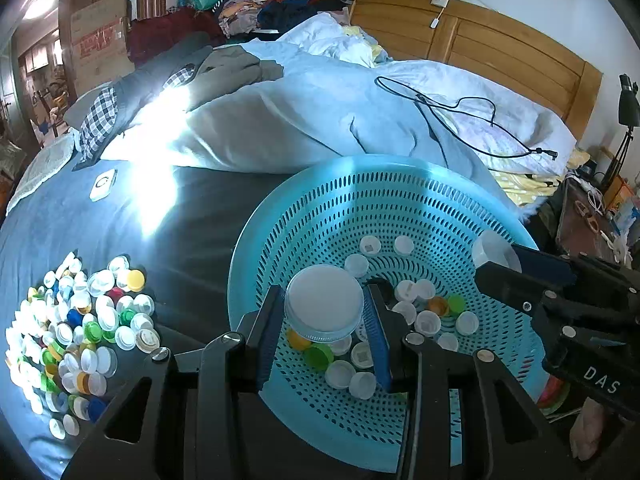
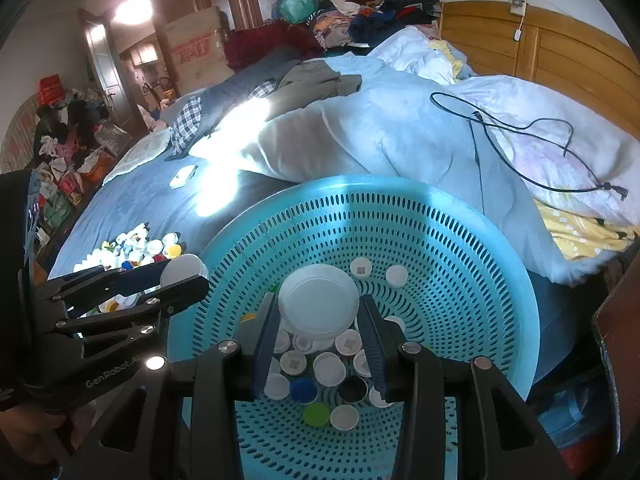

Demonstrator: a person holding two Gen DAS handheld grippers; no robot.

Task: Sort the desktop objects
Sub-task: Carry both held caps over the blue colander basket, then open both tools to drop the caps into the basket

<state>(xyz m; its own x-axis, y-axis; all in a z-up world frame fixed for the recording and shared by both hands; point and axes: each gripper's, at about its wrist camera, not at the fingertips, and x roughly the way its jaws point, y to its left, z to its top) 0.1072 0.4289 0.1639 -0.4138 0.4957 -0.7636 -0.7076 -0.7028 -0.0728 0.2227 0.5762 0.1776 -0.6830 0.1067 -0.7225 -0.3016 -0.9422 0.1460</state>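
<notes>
Pinching one white lid [image 1: 324, 304] in left jaws, another lid [image 2: 318, 300] in right jaws, one basket [image 1: 400, 184]

Right gripper [image 2: 319, 312] grips a big white lid [image 2: 318, 306] over the basket [image 2: 460, 248].
Left gripper [image 2: 188, 276] at nine o'clock pinches another lid [image 2: 182, 268].

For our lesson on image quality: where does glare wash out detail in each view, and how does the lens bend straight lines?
Left wrist view: glare bleaches the quilt and sheet beyond the basket; the headboard bows. Right wrist view: the same burnt-out patch sits left of centre, the ceiling lamp blooms, and dark corners frame both pictures.
</notes>
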